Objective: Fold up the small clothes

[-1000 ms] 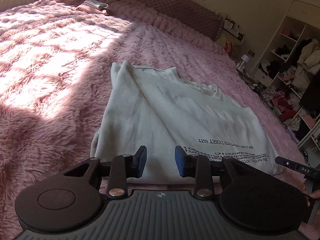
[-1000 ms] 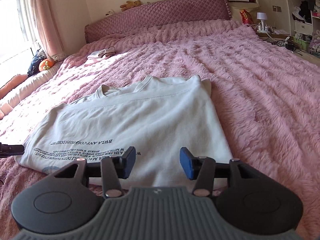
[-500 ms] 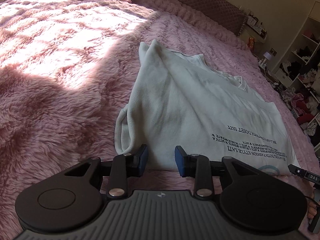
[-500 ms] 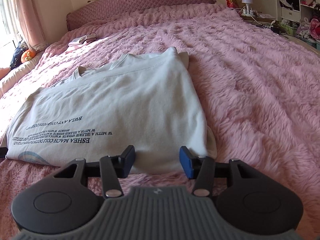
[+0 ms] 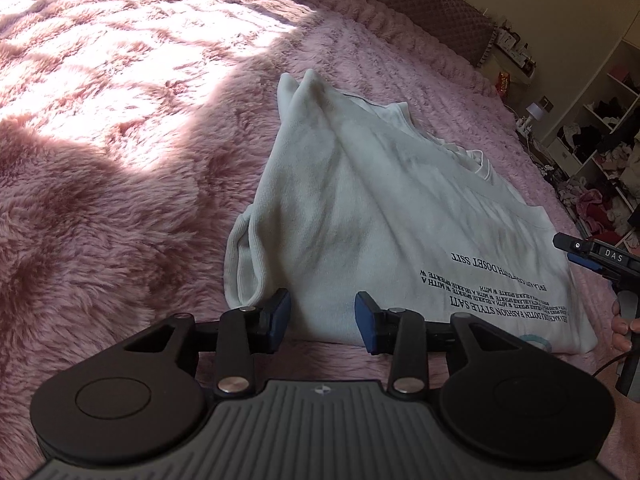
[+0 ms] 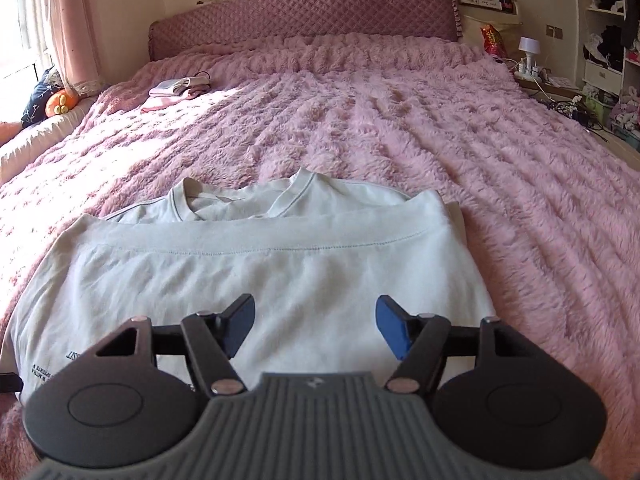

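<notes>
A white T-shirt (image 5: 384, 216) with black printed text lies folded lengthwise on the pink fluffy bedspread (image 5: 120, 160). My left gripper (image 5: 322, 316) hovers at the shirt's near edge, its jaws opening, nothing between the blue pads. In the right wrist view the same T-shirt (image 6: 248, 268) fills the near centre, collar toward the headboard. My right gripper (image 6: 316, 330) hangs over the shirt's near part, jaws opening wide and empty. The right gripper's tip (image 5: 592, 254) and a person's hand (image 5: 622, 326) show at the right edge of the left wrist view.
A small pile of folded pink and white clothes (image 6: 176, 90) lies far left near the quilted headboard (image 6: 304, 12). An orange plush toy (image 6: 60, 104) sits by the window. Shelves with clothes (image 6: 608, 40) and a cluttered floor stand to the right of the bed.
Both grippers' jaws have widened. The right wrist view has swung in over the shirt, so the collar now shows ahead and the printed text has slid to the lower left.
</notes>
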